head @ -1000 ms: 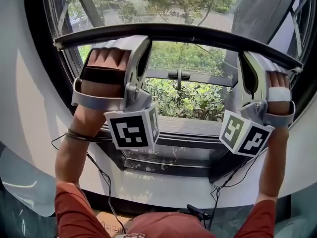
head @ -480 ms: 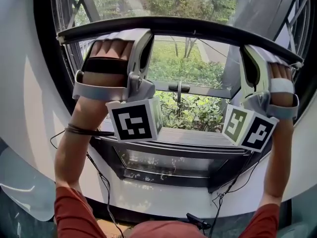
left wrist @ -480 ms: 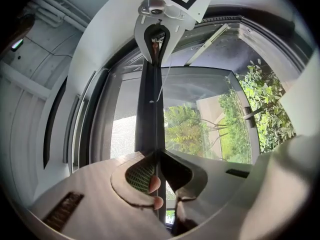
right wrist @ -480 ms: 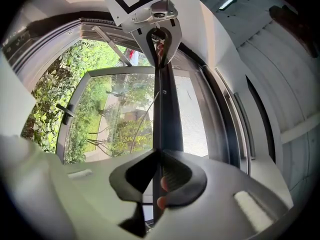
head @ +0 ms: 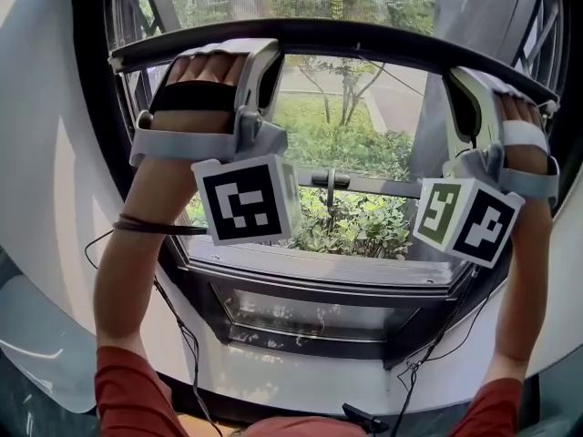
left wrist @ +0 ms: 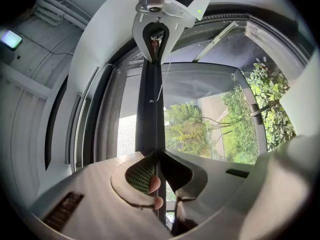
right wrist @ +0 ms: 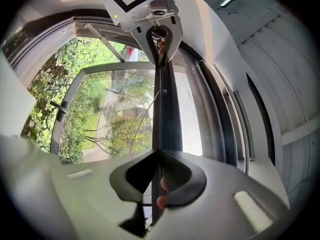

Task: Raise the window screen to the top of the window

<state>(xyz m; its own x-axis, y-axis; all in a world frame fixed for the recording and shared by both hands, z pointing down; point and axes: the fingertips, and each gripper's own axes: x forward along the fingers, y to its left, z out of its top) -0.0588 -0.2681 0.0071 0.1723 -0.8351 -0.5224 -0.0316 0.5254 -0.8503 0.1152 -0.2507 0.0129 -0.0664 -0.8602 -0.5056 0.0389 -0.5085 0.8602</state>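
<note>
Head view: your left tool (head: 262, 62) is clamped narrow on the window screen's bottom bar (head: 355, 44), near the bar's left end. Its long axis runs side to side across the window, well above the sill (head: 319, 267). Your right tool (head: 460, 89) grips the bar near the right end.

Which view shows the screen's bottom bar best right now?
Head view: the whole dark bottom bar shows end to end, with the left gripper and right gripper clamped on it. Each gripper view shows only a foreshortened strip of it, running from its own jaws to the other gripper.
</note>
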